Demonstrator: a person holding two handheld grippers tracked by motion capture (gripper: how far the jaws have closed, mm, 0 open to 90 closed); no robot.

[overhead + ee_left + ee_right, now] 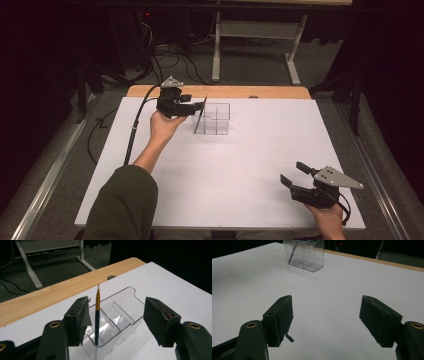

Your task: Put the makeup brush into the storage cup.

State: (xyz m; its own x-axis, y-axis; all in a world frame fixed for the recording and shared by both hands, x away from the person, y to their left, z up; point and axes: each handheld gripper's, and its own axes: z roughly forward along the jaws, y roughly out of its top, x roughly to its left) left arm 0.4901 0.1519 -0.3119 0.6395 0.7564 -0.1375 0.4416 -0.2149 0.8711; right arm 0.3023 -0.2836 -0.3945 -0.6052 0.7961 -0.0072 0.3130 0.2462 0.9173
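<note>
Left gripper (199, 106), upper centre-left of the high view: jaws spread wide, holding nothing, just beside the left end of a clear box (214, 119). Brush (97, 316): stands nearly upright in the box's near compartment, tip up, between the spread jaws and apparently free of both. Right gripper (294, 173), lower right of the high view: jaws apart, empty, over the white board (240, 165), well apart from the box.

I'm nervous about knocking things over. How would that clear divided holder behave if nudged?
The clear holder looks thin-walled, so probably light and apt to slide on the smooth white table. The tall brush leaning in one end compartment might make it tip more easily.
</note>
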